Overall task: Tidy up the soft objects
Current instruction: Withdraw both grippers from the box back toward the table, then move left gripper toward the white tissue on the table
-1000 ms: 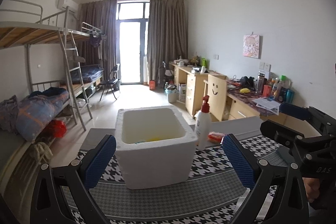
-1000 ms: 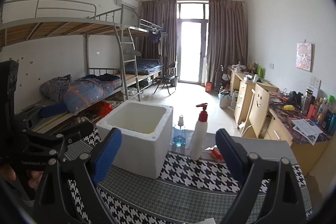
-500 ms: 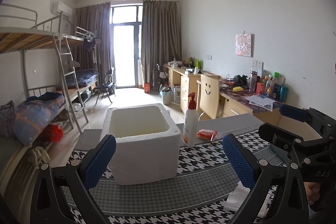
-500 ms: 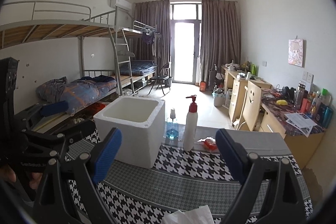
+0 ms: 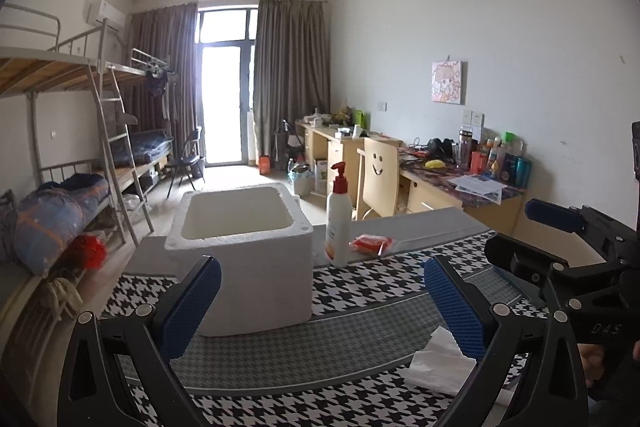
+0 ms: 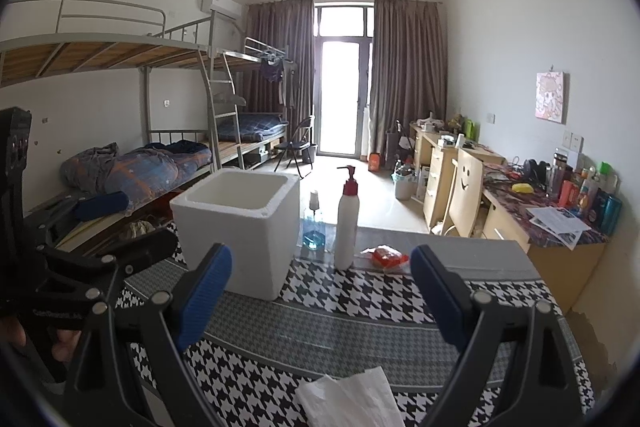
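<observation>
The tabletop [image 6: 320, 335] carries a foam box [image 6: 240, 227] at its far left. Near edge: a white tissue [image 6: 348, 399], right below the right gripper [image 6: 320, 301]. Both grippers' jaws gape wide, empty; left gripper [image 5: 320, 303] alongside. Drop straight, pinch the tissue's crest. The bottle [image 6: 347, 223] and red packet [image 6: 386, 255] stand beside the box.

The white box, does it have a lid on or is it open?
Open. The box has no lid: both views look past its rim to the bare inner walls. Its bottom is hidden, so whether anything lies inside cannot be told.
</observation>
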`<state>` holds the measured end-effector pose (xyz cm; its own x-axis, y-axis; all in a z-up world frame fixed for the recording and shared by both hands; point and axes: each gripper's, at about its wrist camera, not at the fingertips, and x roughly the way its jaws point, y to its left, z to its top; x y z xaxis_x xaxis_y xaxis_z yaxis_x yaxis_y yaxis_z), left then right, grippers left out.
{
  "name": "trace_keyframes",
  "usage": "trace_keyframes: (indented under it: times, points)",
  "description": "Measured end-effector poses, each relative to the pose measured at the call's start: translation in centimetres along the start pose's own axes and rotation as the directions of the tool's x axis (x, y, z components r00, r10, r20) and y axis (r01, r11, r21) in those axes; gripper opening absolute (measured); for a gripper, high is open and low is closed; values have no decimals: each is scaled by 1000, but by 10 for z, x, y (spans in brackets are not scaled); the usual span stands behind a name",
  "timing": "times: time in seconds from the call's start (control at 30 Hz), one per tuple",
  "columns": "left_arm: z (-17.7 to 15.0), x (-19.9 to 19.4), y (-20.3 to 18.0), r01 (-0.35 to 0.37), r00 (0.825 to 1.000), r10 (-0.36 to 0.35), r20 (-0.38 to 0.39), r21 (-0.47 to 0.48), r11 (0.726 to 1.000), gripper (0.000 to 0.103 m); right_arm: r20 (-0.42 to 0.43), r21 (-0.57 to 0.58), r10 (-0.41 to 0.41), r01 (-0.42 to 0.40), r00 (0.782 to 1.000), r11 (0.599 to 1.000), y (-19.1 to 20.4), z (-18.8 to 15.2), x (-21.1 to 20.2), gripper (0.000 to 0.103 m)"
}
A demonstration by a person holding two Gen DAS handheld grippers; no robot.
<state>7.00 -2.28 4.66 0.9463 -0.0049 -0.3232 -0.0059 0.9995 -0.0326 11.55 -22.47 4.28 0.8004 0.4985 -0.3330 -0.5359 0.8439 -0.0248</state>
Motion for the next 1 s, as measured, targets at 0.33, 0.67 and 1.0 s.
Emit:
trace_keyframes:
  times: [0.33, 0.67, 1.0]
  points:
    - [-11, 6, -2, 20, 1000, -20, -18, -8, 1000, 102, -6, 13, -32, 32, 999, 999, -8, -13, -13, 93]
    - [-25, 13, -11, 56, 997, -56, -47, -18, 998, 102, -24, 27, -53, 54, 998, 998, -15, -32, -18, 93]
    - [-37, 24, -24, 84, 992, -83, -97, -1, 996, 102, -46, 65, -69, 72, 997, 995, -28, -47, -18, 93]
